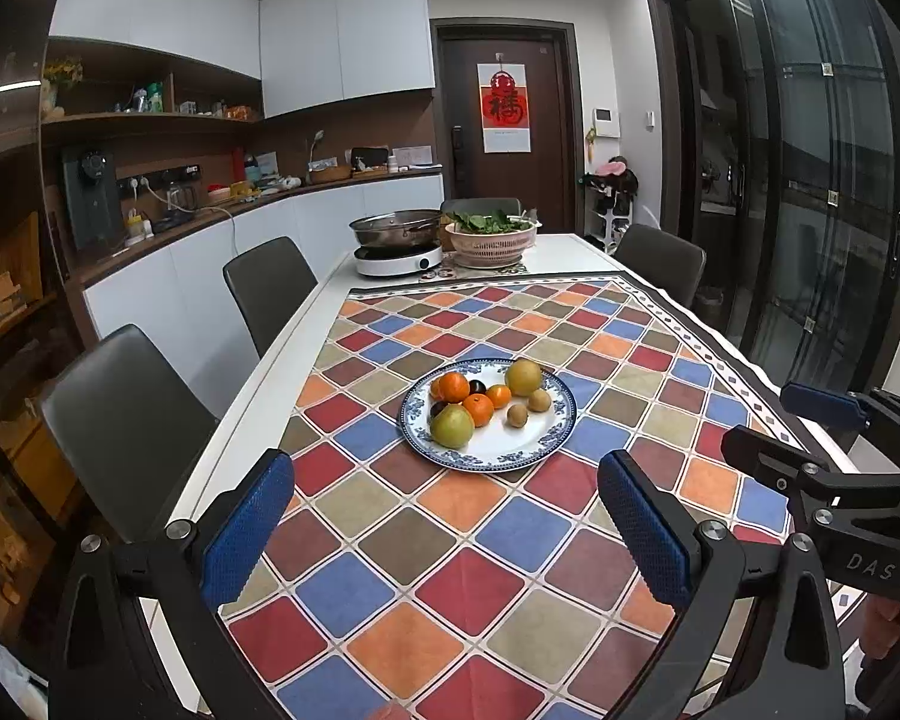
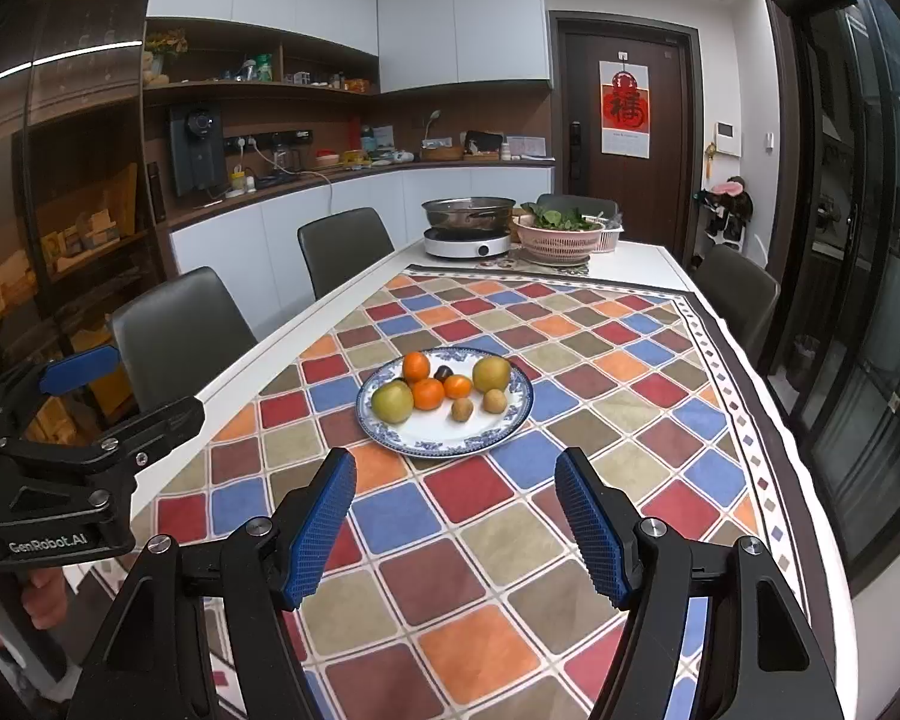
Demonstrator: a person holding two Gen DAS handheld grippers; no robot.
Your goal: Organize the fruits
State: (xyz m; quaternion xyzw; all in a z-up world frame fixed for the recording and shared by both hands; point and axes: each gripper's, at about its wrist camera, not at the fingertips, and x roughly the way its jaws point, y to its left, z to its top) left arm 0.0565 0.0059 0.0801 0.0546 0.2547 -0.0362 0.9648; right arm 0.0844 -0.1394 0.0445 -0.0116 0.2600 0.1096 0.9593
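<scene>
A blue-and-white plate (image 1: pixel 510 450) (image 2: pixel 438 441) sits mid-table on the checked cloth. It holds two green-yellow pears (image 1: pixel 452 425) (image 2: pixel 392 401), three oranges (image 1: pixel 479 409) (image 2: pixel 428 393), two brown kiwis (image 1: pixel 517 415) (image 2: pixel 462 408) and dark plums (image 1: pixel 477 387) (image 2: pixel 443 372). My left gripper (image 1: pixel 447 531) is open and empty, above the cloth short of the plate. My right gripper (image 2: pixel 457 525) is open and empty, also short of the plate. Each gripper shows in the other's view, the right at the right edge (image 1: pixel 810 438), the left at the left edge (image 2: pixel 108 396).
A steel pot on a white induction cooker (image 1: pixel 398 255) (image 2: pixel 467 240) and a pink basket of greens (image 1: pixel 491 240) (image 2: pixel 561 237) stand at the table's far end. Grey chairs (image 1: pixel 132 420) (image 2: pixel 180 330) line the left side, another is at the right (image 2: pixel 738 294).
</scene>
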